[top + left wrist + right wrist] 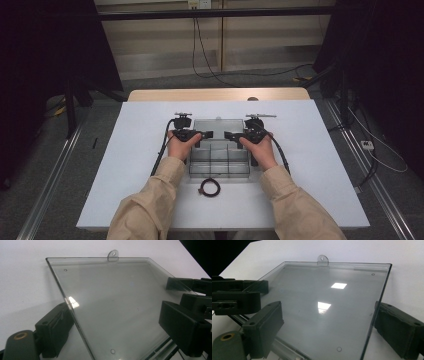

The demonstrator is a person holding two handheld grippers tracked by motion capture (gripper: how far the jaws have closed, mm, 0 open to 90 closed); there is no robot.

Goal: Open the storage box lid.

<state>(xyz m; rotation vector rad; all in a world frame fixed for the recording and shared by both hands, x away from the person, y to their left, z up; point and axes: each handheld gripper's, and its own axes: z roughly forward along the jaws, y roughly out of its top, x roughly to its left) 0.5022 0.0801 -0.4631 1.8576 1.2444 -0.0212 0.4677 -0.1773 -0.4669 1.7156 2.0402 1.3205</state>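
A clear plastic box [219, 162] with dividers lies on the white table top [140, 150], and its flat lid [218, 127] is folded back on the far side. My left gripper [205, 135] reaches in over the lid's left edge, my right gripper [229, 135] over its right edge. In the left gripper view the lid [120, 305] runs between the wide-apart jaws of the left gripper [115, 315], one jaw outside the edge. The right gripper [328, 312] straddles the opposite edge of the lid [324, 302] the same way. Neither pair of jaws presses on the lid.
A small coil of black cable [210, 187] lies on the table just in front of the box. The lid has a hang tab [113, 255] at its far edge. Each gripper view also catches the other gripper's jaws [190, 285] [237, 297] across the lid.
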